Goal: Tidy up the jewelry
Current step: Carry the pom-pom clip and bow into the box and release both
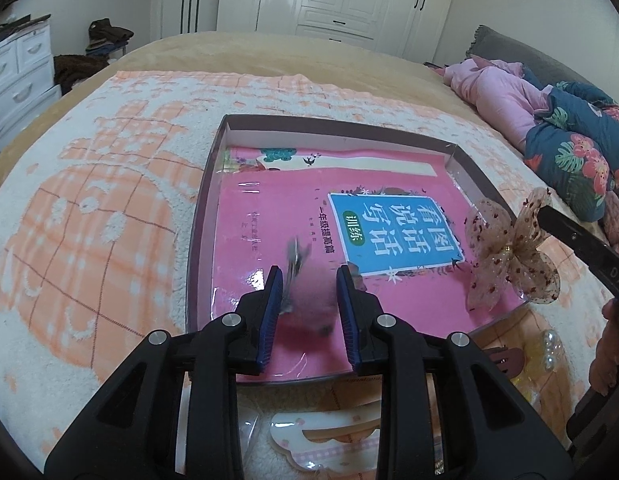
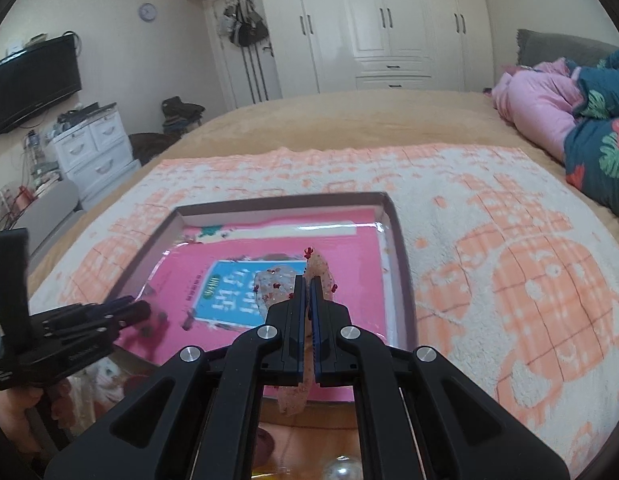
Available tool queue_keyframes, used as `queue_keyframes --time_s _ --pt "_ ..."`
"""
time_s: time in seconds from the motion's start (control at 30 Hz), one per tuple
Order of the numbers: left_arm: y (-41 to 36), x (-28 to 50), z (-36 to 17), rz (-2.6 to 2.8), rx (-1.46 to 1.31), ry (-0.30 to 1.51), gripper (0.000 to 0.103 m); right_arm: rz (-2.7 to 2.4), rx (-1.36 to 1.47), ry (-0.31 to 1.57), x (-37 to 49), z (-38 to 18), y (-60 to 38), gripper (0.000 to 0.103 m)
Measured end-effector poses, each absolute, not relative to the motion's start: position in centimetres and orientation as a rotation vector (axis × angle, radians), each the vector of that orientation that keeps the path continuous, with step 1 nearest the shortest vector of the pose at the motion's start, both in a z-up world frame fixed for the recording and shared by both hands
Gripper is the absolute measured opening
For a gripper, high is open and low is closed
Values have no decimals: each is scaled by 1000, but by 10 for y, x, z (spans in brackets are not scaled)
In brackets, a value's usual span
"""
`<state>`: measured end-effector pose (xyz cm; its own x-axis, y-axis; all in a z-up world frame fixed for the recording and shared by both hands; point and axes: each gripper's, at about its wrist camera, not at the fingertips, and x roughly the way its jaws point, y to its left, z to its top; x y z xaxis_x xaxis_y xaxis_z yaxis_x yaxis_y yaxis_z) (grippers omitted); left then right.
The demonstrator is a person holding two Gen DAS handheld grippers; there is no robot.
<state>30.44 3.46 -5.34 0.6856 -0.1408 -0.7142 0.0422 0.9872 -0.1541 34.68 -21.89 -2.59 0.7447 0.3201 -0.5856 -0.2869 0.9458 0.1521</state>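
One shallow dark-rimmed cardboard box point(image 1: 207, 184) holds one pink book with a blue title panel point(image 1: 393, 236), alongside one sheer beige sequinned bow clip point(image 1: 509, 252) and one blurred pink fluffy pompom clip point(image 1: 309, 300).

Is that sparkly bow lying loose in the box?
No: the sheer bow is pinched between the right gripper's closed fingers and held above the box.
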Motion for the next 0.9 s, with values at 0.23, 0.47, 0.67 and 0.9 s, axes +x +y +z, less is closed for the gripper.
queue_keyframes --time_s 0.23,0.47,0.67,0.9 --pt "39 296 -47 -94 -142 781 24 272 40 683 349 -36 -228 4" --pt "49 284 -36 -72 -165 742 32 232 14 702 348 -42 -235 12" --pt "60 271 -25 -57 -197 709 39 214 30 700 342 -40 -243 33" --pt "67 253 -15 -37 -218 671 49 224 36 650 326 -27 -248 48"
